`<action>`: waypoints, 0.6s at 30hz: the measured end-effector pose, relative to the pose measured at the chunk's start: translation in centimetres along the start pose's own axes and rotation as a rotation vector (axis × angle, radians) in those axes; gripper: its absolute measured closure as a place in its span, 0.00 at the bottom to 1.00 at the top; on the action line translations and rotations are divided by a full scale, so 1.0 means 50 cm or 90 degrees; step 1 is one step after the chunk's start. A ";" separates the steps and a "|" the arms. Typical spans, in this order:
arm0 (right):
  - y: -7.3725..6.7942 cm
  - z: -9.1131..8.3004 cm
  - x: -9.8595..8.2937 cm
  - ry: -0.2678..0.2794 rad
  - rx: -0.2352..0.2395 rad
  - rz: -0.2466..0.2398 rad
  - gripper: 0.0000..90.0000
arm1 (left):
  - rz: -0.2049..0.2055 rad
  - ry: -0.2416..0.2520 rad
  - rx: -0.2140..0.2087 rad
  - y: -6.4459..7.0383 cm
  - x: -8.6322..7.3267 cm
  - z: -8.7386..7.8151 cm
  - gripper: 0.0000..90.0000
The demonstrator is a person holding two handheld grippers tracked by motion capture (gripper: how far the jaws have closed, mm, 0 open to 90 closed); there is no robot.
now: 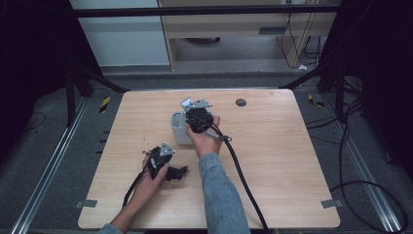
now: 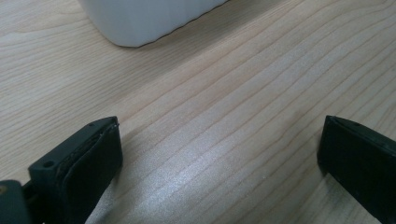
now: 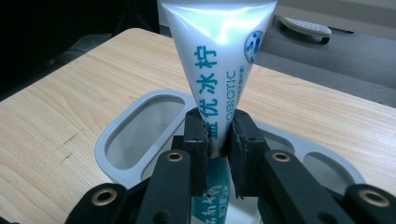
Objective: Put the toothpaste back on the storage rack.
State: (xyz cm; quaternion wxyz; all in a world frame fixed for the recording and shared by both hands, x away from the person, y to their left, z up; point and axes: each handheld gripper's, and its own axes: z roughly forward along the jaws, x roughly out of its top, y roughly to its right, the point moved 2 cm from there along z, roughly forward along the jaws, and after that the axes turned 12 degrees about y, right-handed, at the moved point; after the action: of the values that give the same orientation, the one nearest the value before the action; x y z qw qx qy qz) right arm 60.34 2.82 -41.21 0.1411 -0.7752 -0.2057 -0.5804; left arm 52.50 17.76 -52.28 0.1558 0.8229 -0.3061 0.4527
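A silver toothpaste tube (image 3: pixel 219 56) with teal lettering stands upright, wide crimped end up. My right gripper (image 3: pixel 218 135) is shut on its lower part. It hangs over a white holder (image 3: pixel 112 135) with a grey rim and two openings; the tube's bottom end sits between the openings, hidden behind the jaws. In the high view the right gripper (image 1: pixel 198 119) is above the holder (image 1: pixel 178 130) at the table's middle. My left gripper (image 1: pixel 180 171) lies low on the table in front of the holder, open, nothing between its jaws (image 2: pixel 219 149). The holder's white base (image 2: pixel 144 18) is just ahead of it.
A light wooden table (image 1: pixel 272 161) with a small dark round mark (image 1: pixel 240 102) near its far edge. Black cables trail from both grippers toward the front edge. Dark frame posts stand at the far corners, and the floor drops away on all sides.
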 end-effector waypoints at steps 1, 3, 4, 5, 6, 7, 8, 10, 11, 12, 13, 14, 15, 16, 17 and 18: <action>-0.002 0.001 0.001 -0.002 0.000 -0.002 0.87 | 0.000 0.000 0.000 0.000 0.000 0.000 0.00; -0.005 0.003 0.001 -0.004 0.002 -0.008 0.87 | 0.000 0.000 0.000 0.000 0.000 0.000 0.00; -0.006 0.004 0.002 -0.003 0.002 -0.013 0.87 | 0.000 0.000 0.000 0.000 0.000 0.000 0.00; -0.008 0.005 0.002 -0.005 0.001 -0.012 0.87 | 0.000 0.000 0.000 0.000 0.000 0.000 0.00; -0.009 0.006 0.003 -0.006 0.000 -0.011 0.87 | 0.000 0.000 0.000 0.000 0.000 0.000 0.00; -0.009 0.007 0.003 -0.006 0.000 -0.011 0.87 | 0.000 0.000 0.000 0.000 0.000 0.000 0.00; -0.007 0.008 0.003 -0.007 0.000 -0.014 0.87 | 0.000 0.000 0.000 0.000 0.000 0.000 0.00; -0.008 0.010 0.005 -0.012 0.001 -0.010 0.86 | 0.000 0.000 0.000 0.000 0.000 0.000 0.00; -0.007 0.010 0.006 -0.015 0.004 -0.008 0.86 | 0.000 0.000 0.000 0.000 0.000 0.000 0.00; -0.007 0.012 0.007 -0.016 0.004 -0.009 0.86 | 0.000 0.000 0.000 0.000 0.000 0.000 0.00; -0.008 0.013 0.008 -0.019 0.006 -0.008 0.86 | 0.000 0.000 0.000 0.000 0.000 0.000 0.00; -0.009 0.015 0.008 -0.019 0.006 -0.013 0.86 | 0.000 0.000 0.000 0.000 0.000 0.000 0.00; -0.010 0.018 0.009 -0.019 0.006 -0.014 0.86 | 0.000 0.000 -0.001 0.000 0.000 0.000 0.00; -0.011 0.018 0.009 -0.022 0.006 -0.013 0.86 | 0.000 0.000 0.000 0.000 0.000 0.000 0.00; -0.013 0.020 0.010 -0.023 0.008 -0.013 0.86 | 0.000 0.000 -0.001 0.000 0.000 0.000 0.00; -0.015 0.021 0.010 -0.022 0.009 -0.015 0.85 | 0.000 0.000 0.000 0.000 0.000 0.000 0.00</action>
State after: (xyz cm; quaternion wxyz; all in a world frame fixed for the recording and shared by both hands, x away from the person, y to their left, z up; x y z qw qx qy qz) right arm 61.01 4.02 -41.06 0.1361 -0.7817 -0.2217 -0.5667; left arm 52.50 17.76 -52.28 0.1561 0.8230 -0.3062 0.4523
